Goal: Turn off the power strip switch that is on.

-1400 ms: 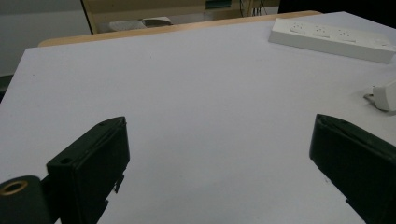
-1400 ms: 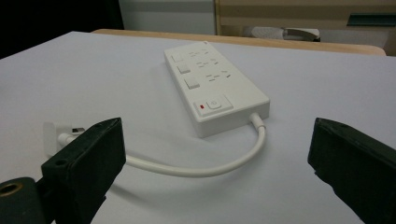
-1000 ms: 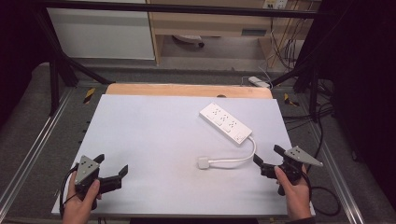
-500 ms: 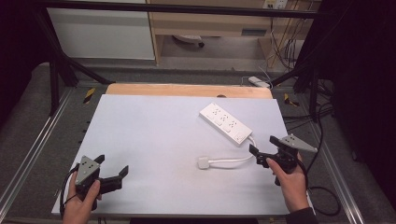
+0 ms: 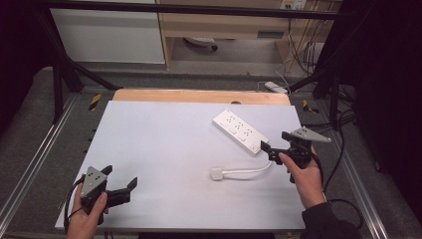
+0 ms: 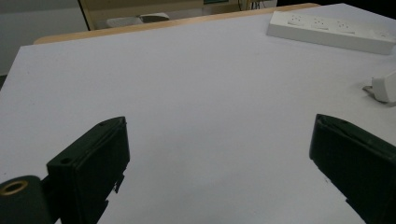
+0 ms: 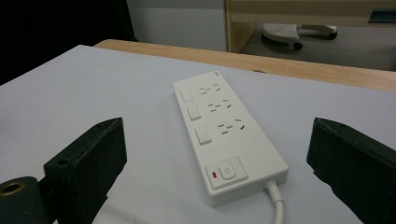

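A white power strip (image 5: 239, 130) with three sockets lies at an angle on the white tabletop (image 5: 164, 149), right of centre. Its white cable (image 5: 249, 171) curls to a white plug (image 5: 217, 174) lying nearer me. My right gripper (image 5: 275, 141) stands open just beyond the strip's cable end, with nothing between its fingers. The right gripper view has the power strip (image 7: 224, 140) lying lengthwise between the spread jaws, switch end nearest. At the front left corner my left gripper (image 5: 120, 176) is open and empty. The left gripper view catches the power strip (image 6: 331, 32) and plug (image 6: 385, 86) far right.
A wooden strip (image 5: 199, 95) runs along the tabletop's far edge. Metal frame rails (image 5: 30, 164) flank the table on both sides. Beyond it are a pale cabinet (image 5: 107, 35), loose cables and another power strip (image 5: 276, 87) on the floor.
My right gripper has moved forward and slightly left, from the table's right front edge up to the power strip's cable end. The left gripper has stayed put.
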Tool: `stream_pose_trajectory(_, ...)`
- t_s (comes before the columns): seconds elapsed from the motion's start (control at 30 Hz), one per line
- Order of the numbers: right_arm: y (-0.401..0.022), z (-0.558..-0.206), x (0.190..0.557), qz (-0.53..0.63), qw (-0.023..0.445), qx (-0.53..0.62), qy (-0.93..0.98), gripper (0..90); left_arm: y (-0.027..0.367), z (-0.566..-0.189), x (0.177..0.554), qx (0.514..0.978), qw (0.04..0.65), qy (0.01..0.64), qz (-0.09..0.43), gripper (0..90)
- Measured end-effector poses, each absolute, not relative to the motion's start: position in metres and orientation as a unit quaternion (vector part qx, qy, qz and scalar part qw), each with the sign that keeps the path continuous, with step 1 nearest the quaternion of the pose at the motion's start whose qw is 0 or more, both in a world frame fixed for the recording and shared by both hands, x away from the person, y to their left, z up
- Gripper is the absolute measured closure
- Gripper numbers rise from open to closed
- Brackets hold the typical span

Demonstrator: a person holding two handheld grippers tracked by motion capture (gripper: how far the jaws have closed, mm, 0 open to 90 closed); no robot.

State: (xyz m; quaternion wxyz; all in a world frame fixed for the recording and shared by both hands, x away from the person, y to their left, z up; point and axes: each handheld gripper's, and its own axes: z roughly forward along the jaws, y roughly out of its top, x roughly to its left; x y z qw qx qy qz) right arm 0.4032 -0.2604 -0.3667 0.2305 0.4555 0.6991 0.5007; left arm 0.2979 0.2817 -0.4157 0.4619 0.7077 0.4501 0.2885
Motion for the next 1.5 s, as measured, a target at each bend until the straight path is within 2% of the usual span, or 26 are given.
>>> stream_pose_trajectory(0.33, -0.252, -0.355, 0.416, 0.504, 0.234, 0.449, 0.700, 3.1, 0.281, -0.416, 0.298, 0.712, 0.458, 0.449, 0.287, 4.8)
stream_pose_trajectory(0.63, -0.241, -0.351, 0.429, 0.499, 0.239, 0.442, 0.706, 12.6, 0.280, -0.416, 0.298, 0.713, 0.458, 0.447, 0.286, 4.8)
stream_pose_trajectory(0.97, -0.233, -0.339, 0.449, 0.505, 0.248, 0.425, 0.709, 46.2, 0.280, -0.416, 0.298, 0.714, 0.459, 0.445, 0.286, 4.8)
stream_pose_trajectory(1.03, -0.232, -0.338, 0.451, 0.504, 0.250, 0.425, 0.709, 49.2, 0.280, -0.416, 0.298, 0.714, 0.459, 0.445, 0.286, 4.8)
stream_pose_trajectory(1.17, -0.225, -0.335, 0.459, 0.505, 0.259, 0.422, 0.707, 65.5, 0.280, -0.416, 0.298, 0.714, 0.459, 0.445, 0.286, 4.8)
stream_pose_trajectory(1.2, -0.225, -0.335, 0.459, 0.505, 0.259, 0.422, 0.707, 65.5, 0.280, -0.416, 0.298, 0.714, 0.459, 0.445, 0.286, 4.8)
stream_pose_trajectory(1.3, -0.222, -0.338, 0.466, 0.510, 0.263, 0.421, 0.703, 77.1, 0.280, -0.416, 0.298, 0.714, 0.459, 0.445, 0.286, 4.8)
stream_pose_trajectory(1.5, -0.216, -0.345, 0.476, 0.514, 0.263, 0.416, 0.702, 86.9, 0.280, -0.416, 0.298, 0.715, 0.459, 0.444, 0.285, 4.8)
